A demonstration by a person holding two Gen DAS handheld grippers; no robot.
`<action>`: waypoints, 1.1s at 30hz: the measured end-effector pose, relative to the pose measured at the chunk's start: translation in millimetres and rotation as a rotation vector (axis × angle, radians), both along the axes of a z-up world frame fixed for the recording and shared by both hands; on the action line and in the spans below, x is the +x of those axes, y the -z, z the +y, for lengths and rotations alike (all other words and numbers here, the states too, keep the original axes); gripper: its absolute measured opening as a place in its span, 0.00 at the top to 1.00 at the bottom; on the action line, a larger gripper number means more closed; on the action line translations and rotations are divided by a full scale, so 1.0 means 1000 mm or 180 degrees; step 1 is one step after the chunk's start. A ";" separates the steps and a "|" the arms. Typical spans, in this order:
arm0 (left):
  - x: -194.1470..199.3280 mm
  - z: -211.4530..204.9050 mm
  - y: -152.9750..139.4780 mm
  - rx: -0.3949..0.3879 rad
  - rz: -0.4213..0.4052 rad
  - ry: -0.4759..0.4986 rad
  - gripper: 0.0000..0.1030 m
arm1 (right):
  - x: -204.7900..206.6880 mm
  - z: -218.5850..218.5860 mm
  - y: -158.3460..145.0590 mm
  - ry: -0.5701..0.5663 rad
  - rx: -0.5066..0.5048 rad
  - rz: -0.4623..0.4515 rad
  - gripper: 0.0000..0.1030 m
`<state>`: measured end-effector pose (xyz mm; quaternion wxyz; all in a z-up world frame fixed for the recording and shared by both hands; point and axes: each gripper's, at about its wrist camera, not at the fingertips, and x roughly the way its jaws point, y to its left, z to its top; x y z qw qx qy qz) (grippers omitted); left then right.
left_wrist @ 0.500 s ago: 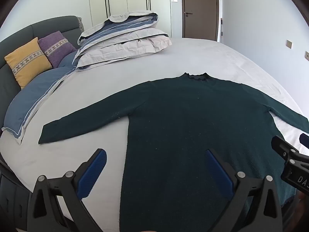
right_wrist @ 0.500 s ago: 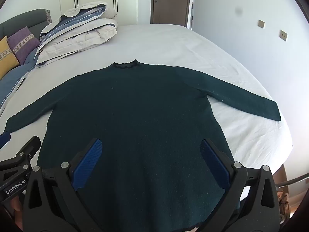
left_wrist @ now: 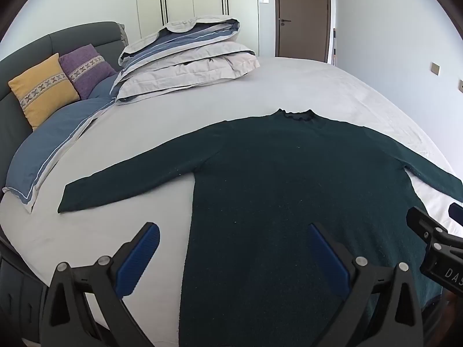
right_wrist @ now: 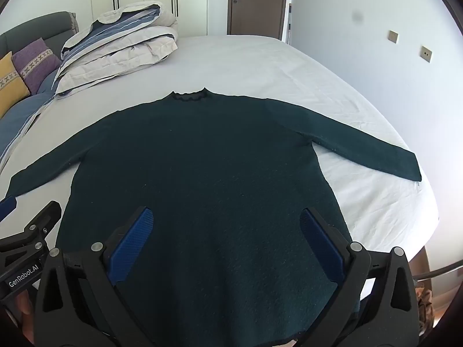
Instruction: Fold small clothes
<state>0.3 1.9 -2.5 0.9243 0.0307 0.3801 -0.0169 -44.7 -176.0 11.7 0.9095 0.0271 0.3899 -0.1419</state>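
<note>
A dark green long-sleeved sweater lies flat on the white bed, collar away from me and both sleeves spread out; it also shows in the right wrist view. My left gripper is open and empty, held above the sweater's left side near the hem. My right gripper is open and empty above the sweater's lower body. The right gripper shows at the right edge of the left wrist view. The left gripper shows at the left edge of the right wrist view.
A folded duvet is stacked at the far left of the bed. Yellow and purple cushions lean on the grey headboard. A blue pillow lies beside the left sleeve. A wall runs along the right.
Both views have shifted very slightly; the sweater lies as before and both grippers stay open.
</note>
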 end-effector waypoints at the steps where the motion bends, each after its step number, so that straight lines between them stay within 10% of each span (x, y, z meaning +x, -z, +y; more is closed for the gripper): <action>1: 0.000 -0.001 0.000 0.0007 0.0002 0.0002 0.00 | 0.000 0.001 0.001 0.0000 -0.0003 -0.0001 0.00; 33: -0.003 0.016 -0.001 -0.0052 0.0013 -0.0038 0.00 | 0.003 0.008 0.007 -0.0029 -0.0015 0.0044 0.00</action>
